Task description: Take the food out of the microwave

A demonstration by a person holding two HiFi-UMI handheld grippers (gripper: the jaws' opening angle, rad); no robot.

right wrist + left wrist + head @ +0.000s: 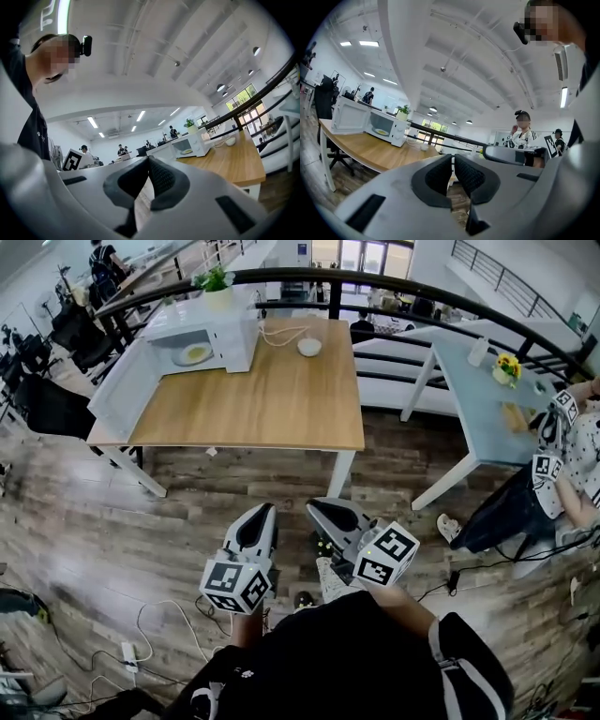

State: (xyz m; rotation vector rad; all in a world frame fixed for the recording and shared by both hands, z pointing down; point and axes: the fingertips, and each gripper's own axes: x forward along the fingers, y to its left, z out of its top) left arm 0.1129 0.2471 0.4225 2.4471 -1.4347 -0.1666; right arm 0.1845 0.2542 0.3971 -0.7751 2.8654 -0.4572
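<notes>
In the head view, we hold both grippers low over the wooden floor, well apart from the wooden table [281,409]. The left gripper [263,511] and the right gripper [322,506] point towards the table, their marker cubes nearest us. The microwave [214,332] stands at the table's far left corner with its door [120,392] swung open. The food [195,353], a pale yellow portion on a plate, sits inside it. A potted plant [217,280] stands on top of the microwave and a white bowl [309,347] lies to its right on the table. At the right edge, a seated person [581,465] holds other marker cubes.

In the left gripper view, we see the left gripper [453,157] with its jaws drawn in to a thin slit and nothing between them. The microwave [370,123] shows far off at the left, and the food [381,132] is inside it.

In the right gripper view, the right gripper [147,160] has its jaws closed, tips meeting, and it is empty. The microwave [191,145] stands beyond on the table [236,164], and the food [186,151] is visible inside.
</notes>
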